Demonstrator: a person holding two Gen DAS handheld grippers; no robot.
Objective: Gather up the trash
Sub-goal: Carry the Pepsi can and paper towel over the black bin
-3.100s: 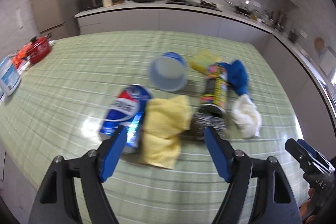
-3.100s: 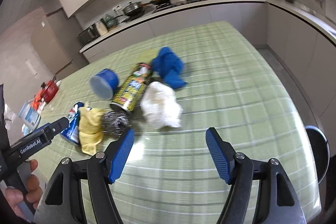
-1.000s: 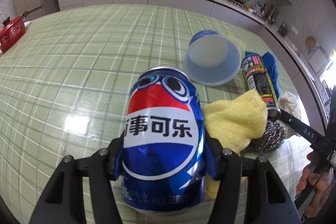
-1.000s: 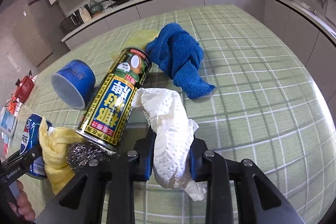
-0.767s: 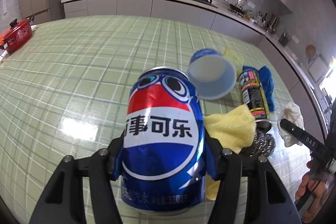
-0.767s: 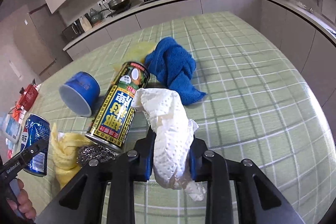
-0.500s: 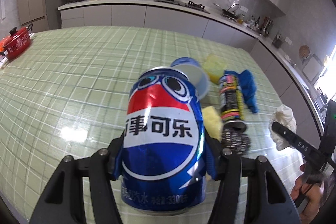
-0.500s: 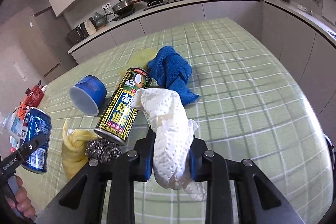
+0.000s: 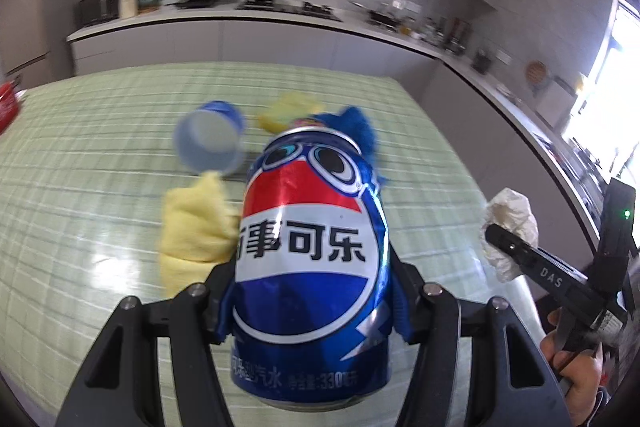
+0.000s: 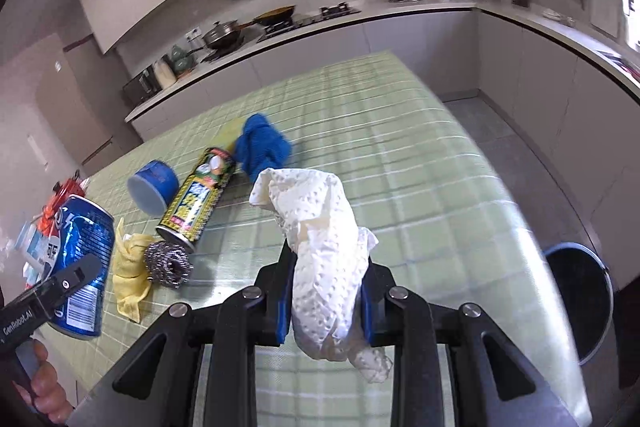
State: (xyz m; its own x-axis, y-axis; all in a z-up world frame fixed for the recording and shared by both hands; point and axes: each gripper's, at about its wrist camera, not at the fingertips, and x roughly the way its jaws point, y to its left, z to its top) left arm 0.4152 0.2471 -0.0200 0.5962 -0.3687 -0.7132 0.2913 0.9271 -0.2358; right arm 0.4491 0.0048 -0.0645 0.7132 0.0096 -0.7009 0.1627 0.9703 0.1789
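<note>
My left gripper (image 9: 310,301) is shut on a blue Pepsi can (image 9: 312,259) and holds it upright above the green checked table (image 9: 80,179). The can also shows in the right wrist view (image 10: 82,267). My right gripper (image 10: 324,301) is shut on a crumpled white paper towel (image 10: 320,247), lifted off the table; it also shows in the left wrist view (image 9: 510,227). On the table lie a yellow-black spray can (image 10: 196,199), a steel scourer (image 10: 166,263), a yellow cloth (image 10: 130,277), a blue cup (image 10: 152,185) and a blue cloth (image 10: 260,147).
A black round bin (image 10: 578,291) stands on the floor past the table's right edge. A kitchen counter (image 10: 360,19) with stove and pans runs along the back wall. A red pot (image 10: 66,189) and other items sit at the table's far left.
Both grippers have risen and drawn back from the table with their loads. The left view has swung right, so the table items look smaller and farther. The bin has come into the right view.
</note>
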